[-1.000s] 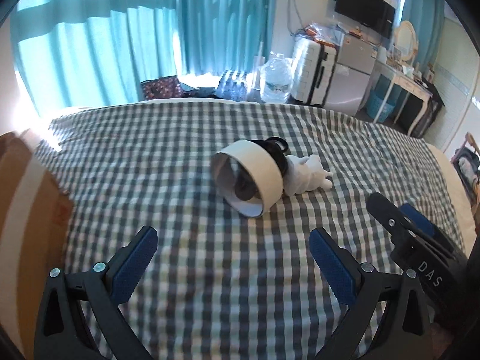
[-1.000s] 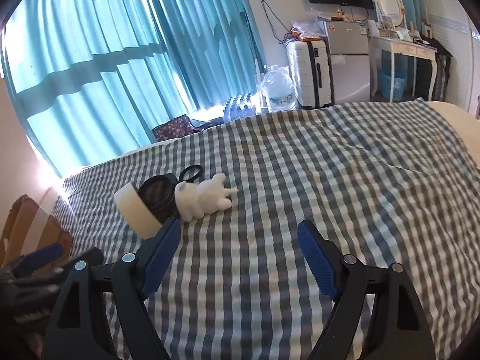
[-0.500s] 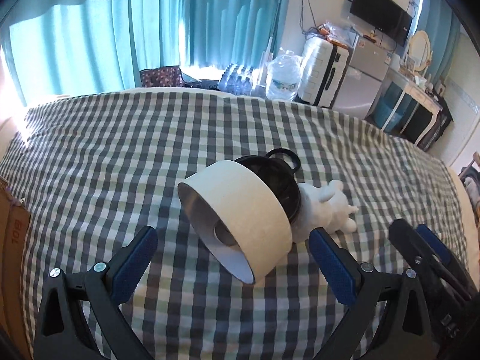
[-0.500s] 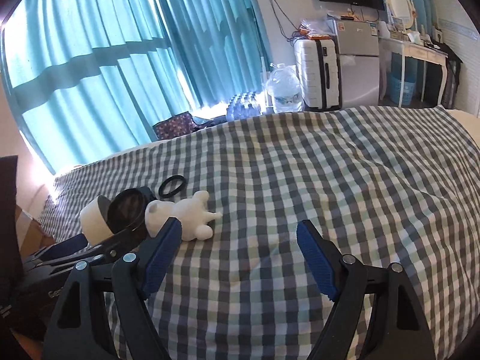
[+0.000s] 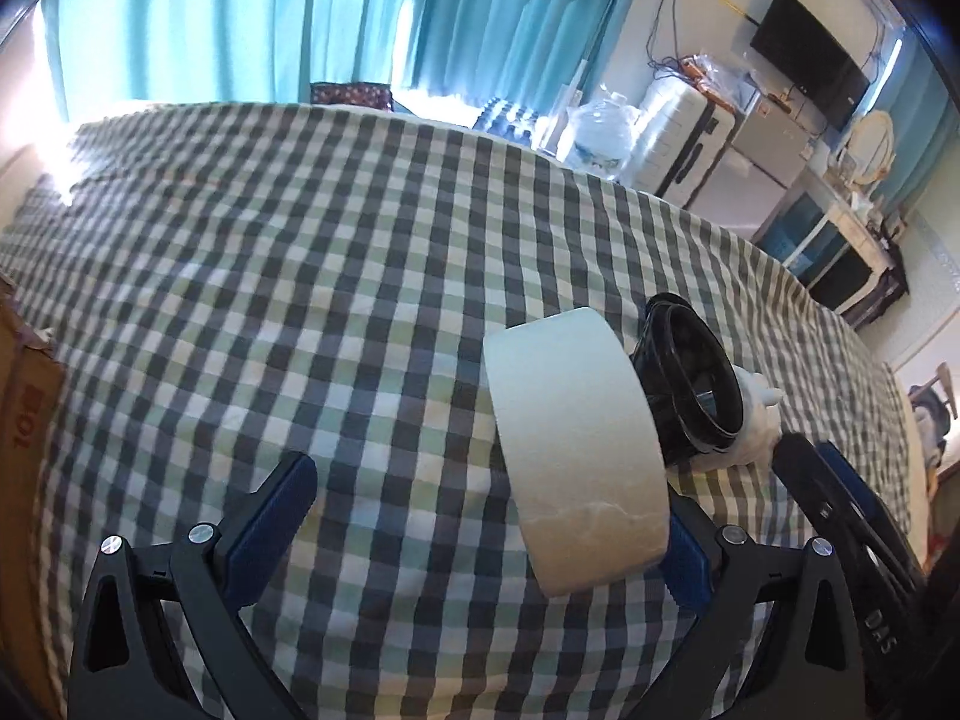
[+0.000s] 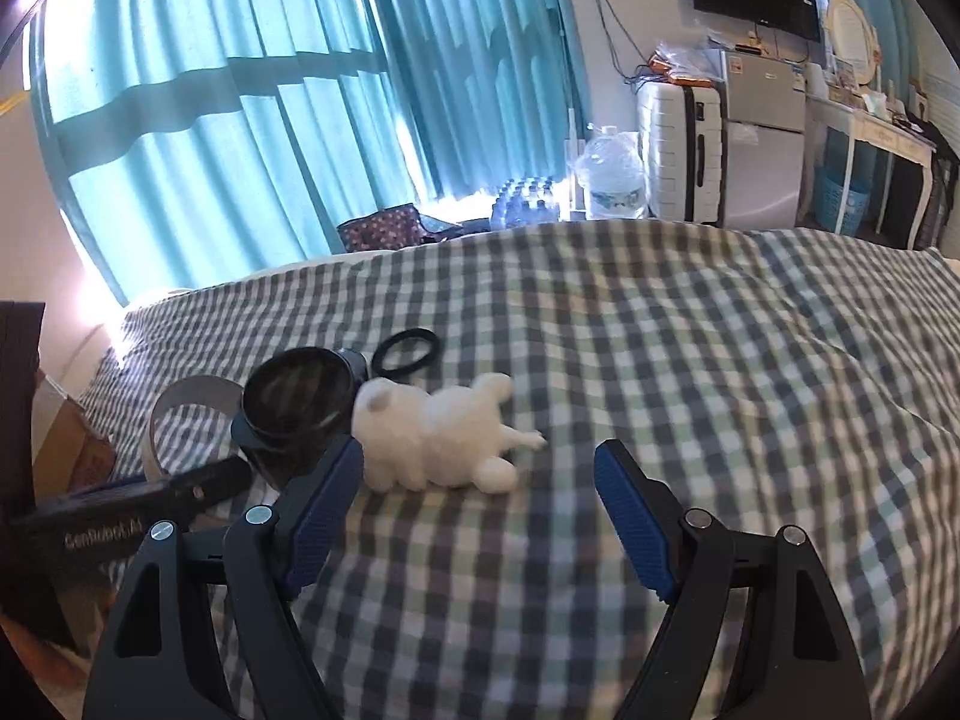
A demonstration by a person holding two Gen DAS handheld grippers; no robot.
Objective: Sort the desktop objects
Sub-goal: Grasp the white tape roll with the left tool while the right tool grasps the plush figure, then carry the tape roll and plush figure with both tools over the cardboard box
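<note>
My left fingers (image 5: 486, 525) gape wide, the tape roll (image 5: 576, 450) against the right one; my right fingers (image 6: 477, 507) spread empty before the white plush toy (image 6: 435, 435) on the checkered bed (image 6: 720, 360).

left wrist cam low, close behind tape roll (image 5: 576, 450), right wrist cam further back, both share plush toy (image 6: 438, 435)
</note>
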